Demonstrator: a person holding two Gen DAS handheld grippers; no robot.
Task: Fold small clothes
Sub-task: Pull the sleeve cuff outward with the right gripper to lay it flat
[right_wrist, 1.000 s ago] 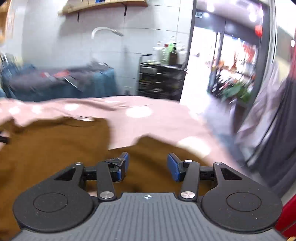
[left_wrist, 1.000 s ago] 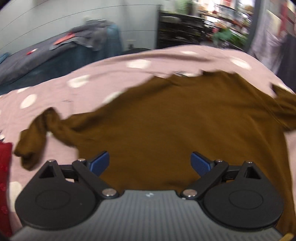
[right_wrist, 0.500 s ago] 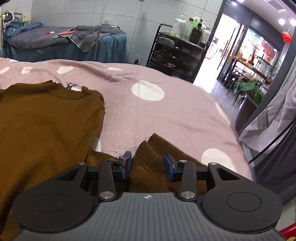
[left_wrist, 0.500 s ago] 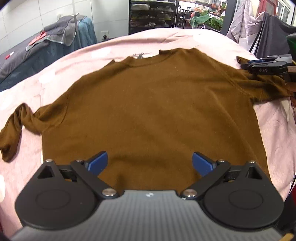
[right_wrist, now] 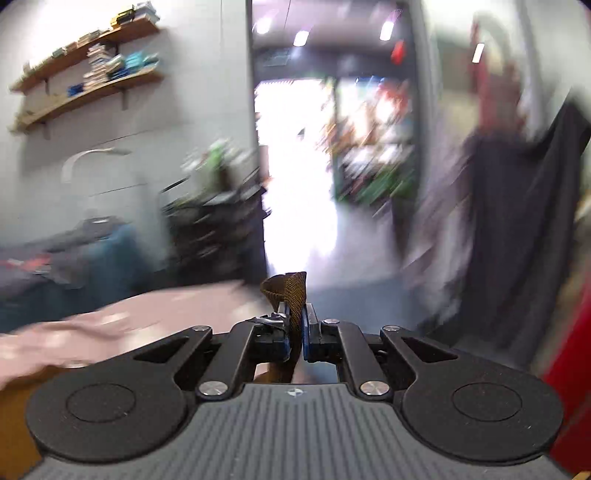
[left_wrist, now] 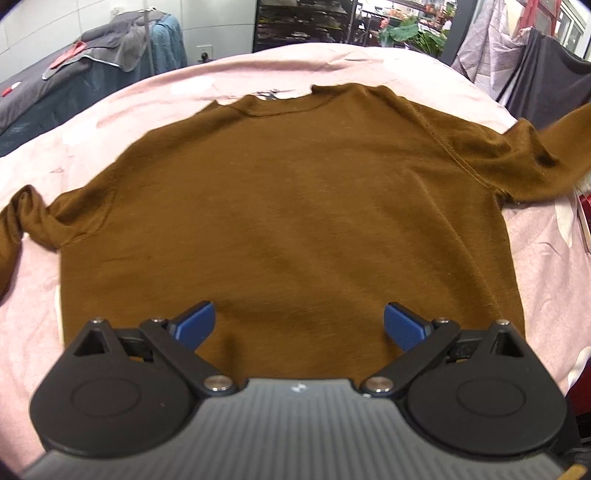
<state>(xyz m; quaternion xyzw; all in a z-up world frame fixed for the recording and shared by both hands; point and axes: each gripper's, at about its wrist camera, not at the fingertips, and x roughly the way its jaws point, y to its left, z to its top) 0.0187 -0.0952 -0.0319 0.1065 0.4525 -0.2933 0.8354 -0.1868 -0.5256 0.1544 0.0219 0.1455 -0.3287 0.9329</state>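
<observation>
A brown sweater (left_wrist: 288,206) lies flat on the pink dotted cloth (left_wrist: 110,122), neck at the far side. Its left sleeve (left_wrist: 14,229) is bunched at the left edge. Its right sleeve (left_wrist: 546,147) rises off the cloth toward the right. My left gripper (left_wrist: 299,325) is open and empty, hovering over the sweater's near hem. My right gripper (right_wrist: 294,326) is shut on the sleeve cuff (right_wrist: 288,291), which sticks up between the blue pads, lifted above the cloth (right_wrist: 110,325). The right wrist view is blurred.
A dark grey and blue draped table (left_wrist: 92,74) stands behind at left. A black shelf rack (left_wrist: 303,22) and hanging dark clothes (left_wrist: 546,85) stand behind at right. A red object (left_wrist: 585,221) lies at the right edge.
My right gripper has closed on the right sleeve cuff and lifted it up off the cloth. My left gripper has stayed open over the hem, shifting only slightly.
</observation>
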